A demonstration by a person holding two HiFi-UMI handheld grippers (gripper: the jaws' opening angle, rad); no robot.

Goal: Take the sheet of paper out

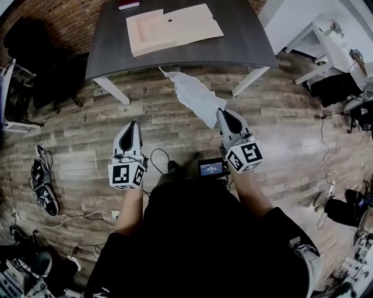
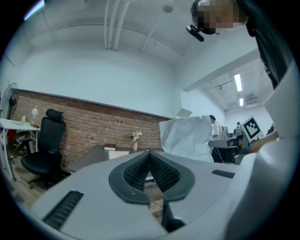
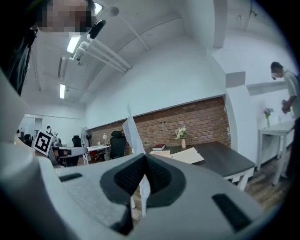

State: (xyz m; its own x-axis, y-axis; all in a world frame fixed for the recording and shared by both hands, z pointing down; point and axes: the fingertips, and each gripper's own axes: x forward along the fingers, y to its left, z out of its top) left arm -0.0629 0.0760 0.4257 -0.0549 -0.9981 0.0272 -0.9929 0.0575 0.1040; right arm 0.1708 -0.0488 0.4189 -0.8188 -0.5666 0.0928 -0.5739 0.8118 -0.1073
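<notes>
A: Where do we have the sheet of paper [image 1: 195, 96]?

B: In our right gripper [image 1: 222, 112]. Its jaws are closed tight on one end of the sheet. In the right gripper view the white paper [image 3: 133, 135] runs up out of the line where the two dark pads meet.

A: So it is off the surface [image 1: 245, 41]?

B: Yes, we hold it in the air over the wooden floor [image 1: 87, 134], in front of the near edge of the dark surface. The sheet is crumpled, and its free end reaches toward that edge.

A: And our left gripper [image 1: 133, 124]?

B: Its jaws are closed as well, tip against tip, with nothing between them. We see that plainly in the left gripper view, where the paper [image 2: 187, 138] shows off to the right, well apart from these jaws.

A: What do we see on the surface itself?

B: A flat tan folder [image 1: 175, 26] lies open on it, and a red book [image 1: 128, 4] sits at the far edge. In the right gripper view we also see a small vase of flowers [image 3: 183, 136] by the brick wall [image 3: 201, 119].

A: How do the two grippers sit?

B: Side by side in front of us, both pointing toward the surface.
</notes>
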